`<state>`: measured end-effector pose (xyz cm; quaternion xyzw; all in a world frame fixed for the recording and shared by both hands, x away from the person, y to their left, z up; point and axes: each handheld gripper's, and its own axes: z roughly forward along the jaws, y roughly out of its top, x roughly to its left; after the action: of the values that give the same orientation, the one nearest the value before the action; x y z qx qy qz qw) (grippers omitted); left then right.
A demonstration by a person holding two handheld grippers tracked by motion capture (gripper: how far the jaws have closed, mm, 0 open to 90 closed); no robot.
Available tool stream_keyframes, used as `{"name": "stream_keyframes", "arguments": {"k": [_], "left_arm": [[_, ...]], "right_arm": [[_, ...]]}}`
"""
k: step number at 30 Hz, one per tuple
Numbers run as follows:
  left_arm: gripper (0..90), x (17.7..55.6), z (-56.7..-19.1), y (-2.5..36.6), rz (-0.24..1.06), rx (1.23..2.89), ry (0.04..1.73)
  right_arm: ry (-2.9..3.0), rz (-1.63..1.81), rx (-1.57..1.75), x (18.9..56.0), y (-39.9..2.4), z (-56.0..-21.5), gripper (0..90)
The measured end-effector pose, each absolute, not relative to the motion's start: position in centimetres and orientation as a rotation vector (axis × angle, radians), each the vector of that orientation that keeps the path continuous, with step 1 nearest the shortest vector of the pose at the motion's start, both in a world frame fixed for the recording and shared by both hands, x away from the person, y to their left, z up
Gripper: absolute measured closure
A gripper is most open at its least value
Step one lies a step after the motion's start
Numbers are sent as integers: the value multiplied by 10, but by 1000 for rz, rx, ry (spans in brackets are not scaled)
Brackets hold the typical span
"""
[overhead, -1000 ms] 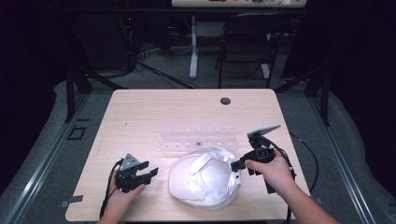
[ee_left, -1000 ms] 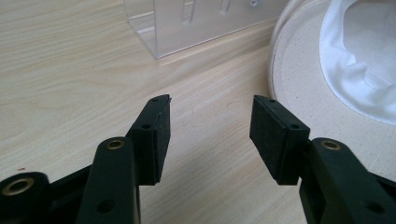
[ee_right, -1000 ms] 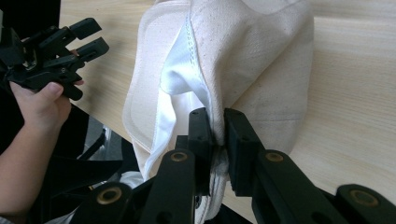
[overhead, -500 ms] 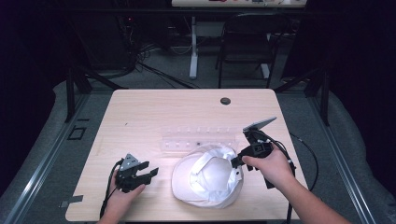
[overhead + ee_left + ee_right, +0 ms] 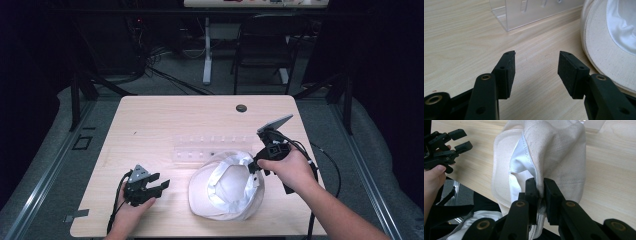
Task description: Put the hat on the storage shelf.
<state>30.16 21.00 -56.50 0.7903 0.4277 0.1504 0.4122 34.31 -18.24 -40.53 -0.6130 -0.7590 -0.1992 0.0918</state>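
Both jaws of the right hand-held gripper (image 5: 540, 195) clamp the hat's (image 5: 227, 192) brim, so lift slowly, perhaps steadying with the gaping left hand-held gripper (image 5: 159, 186).

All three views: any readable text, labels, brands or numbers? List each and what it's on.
None readable.
Hat: plain cream fabric and white lining, no label in sight.
Clear acrylic rack: no markings.
Left hand-held gripper and right hand-held gripper: plain black, no print.
Table: bare wood grain.
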Motion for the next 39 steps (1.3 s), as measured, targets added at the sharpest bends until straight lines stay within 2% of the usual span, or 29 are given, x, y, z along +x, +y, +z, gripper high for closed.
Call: {"name": "stream_keyframes", "arguments": {"k": [18,39], "left_arm": [[485,302,-565,210,369,1991,1073],[484,302,-566,210,365,1992,1075]], "right_arm": [[-2215,-610,-1785,346,-180,-370,825],[-2069,-770,-1655,345,-171,-351,828]]}}
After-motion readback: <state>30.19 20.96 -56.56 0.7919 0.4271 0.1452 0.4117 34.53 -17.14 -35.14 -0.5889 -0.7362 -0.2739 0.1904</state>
